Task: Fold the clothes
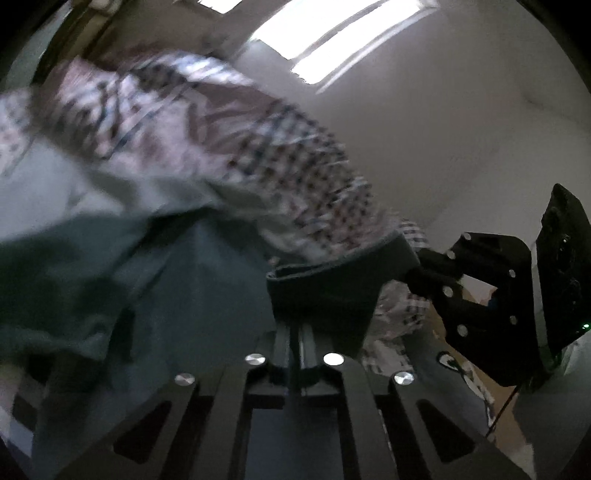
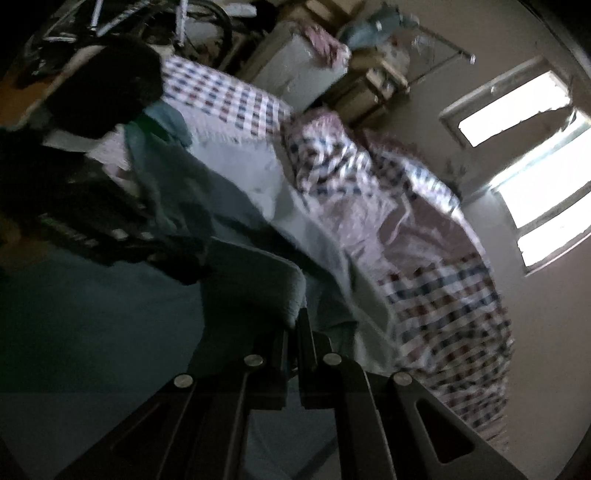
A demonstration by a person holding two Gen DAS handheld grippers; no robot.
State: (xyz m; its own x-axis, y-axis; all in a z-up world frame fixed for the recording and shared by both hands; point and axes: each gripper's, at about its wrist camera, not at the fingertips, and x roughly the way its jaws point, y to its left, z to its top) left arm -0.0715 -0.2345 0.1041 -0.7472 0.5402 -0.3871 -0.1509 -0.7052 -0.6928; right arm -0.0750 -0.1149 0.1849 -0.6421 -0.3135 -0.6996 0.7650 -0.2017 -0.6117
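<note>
A dull grey-green garment (image 1: 177, 280) hangs in front of both cameras, and the pictures are blurred. In the left wrist view my left gripper (image 1: 301, 332) is shut, with the garment's dark folded hem (image 1: 332, 291) draped over its tips and pinched there. My right gripper (image 1: 415, 275) reaches in from the right and grips the same hem at its far end. In the right wrist view my right gripper (image 2: 297, 321) is shut on a pale edge of the garment (image 2: 258, 280). My left gripper (image 2: 184, 269) holds the cloth a short way to the left.
A bed with a checked quilt (image 1: 258, 147) (image 2: 424, 280) lies behind the garment. Bright windows (image 1: 332, 48) (image 2: 535, 177) sit in a pale wall. Stacked boxes and bundles (image 2: 369, 85) stand at the bed's far end. A metal frame (image 2: 129, 22) shows at top left.
</note>
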